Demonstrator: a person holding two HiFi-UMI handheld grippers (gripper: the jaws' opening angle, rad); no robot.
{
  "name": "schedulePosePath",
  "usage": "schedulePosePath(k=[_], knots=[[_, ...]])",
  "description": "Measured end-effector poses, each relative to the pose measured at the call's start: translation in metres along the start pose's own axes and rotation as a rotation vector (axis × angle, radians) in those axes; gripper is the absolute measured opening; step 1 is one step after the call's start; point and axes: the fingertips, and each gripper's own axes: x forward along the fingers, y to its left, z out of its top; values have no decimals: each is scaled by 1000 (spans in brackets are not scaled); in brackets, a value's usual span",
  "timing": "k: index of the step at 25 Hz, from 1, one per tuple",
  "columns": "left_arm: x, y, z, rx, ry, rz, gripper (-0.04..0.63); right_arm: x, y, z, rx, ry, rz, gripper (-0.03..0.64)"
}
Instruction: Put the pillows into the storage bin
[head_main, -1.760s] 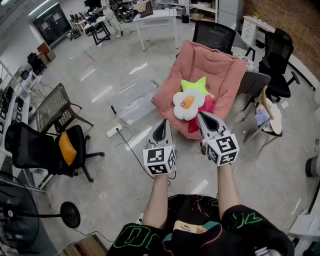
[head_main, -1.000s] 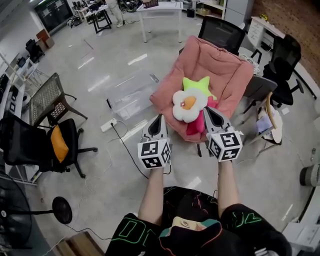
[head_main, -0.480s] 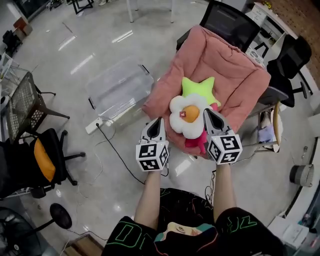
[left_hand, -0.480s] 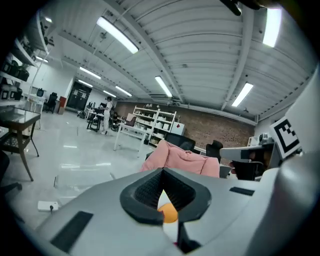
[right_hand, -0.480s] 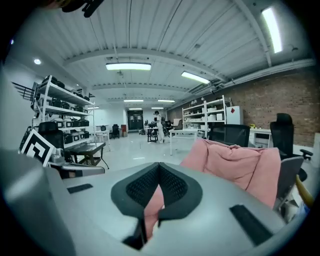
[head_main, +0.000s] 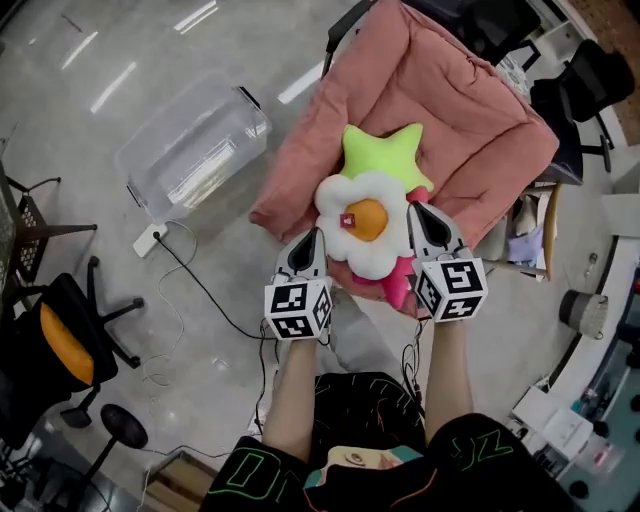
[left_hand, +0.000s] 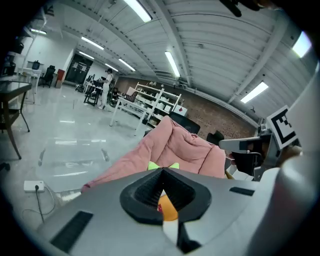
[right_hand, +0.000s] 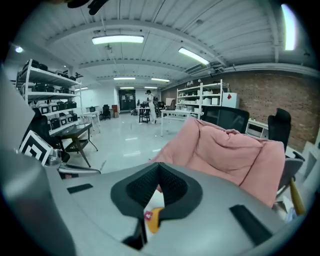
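Left gripper (head_main: 314, 236): grey shell, marker cube (head_main: 297, 310).
Right gripper (head_main: 416, 210): same.
Top (head_main: 480, 465): black, green sleeve lettering.

A pink cushioned lounge chair (head_main: 470, 110) stood open on the glossy grey floor (head_main: 60, 120) just ahead of me. To my left, a white power strip (head_main: 150, 238) lay on the floor, a black cable (head_main: 205, 292) trailing from it toward my feet. Near it stood a black office chair (head_main: 25, 390) carrying an orange pad (head_main: 62, 345), with a round black stand base (head_main: 120, 424) close by. Another black office chair (head_main: 598, 80) stood behind the lounge chair. Metal shelving (right_hand: 45, 95) and a brick wall (right_hand: 265, 100) lined the room.
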Motion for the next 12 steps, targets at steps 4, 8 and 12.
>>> schedulePosePath(k=[4, 8, 12], knots=[[28, 5, -34, -62, 42, 36, -3, 28, -39, -36, -3, 98, -26, 2], [45, 11, -76, -134, 88, 96, -3, 47, -55, -69, -39, 180, 3, 2], [58, 8, -119, -200, 133, 134, -3, 61, -67, -106, -64, 269, 32, 2]])
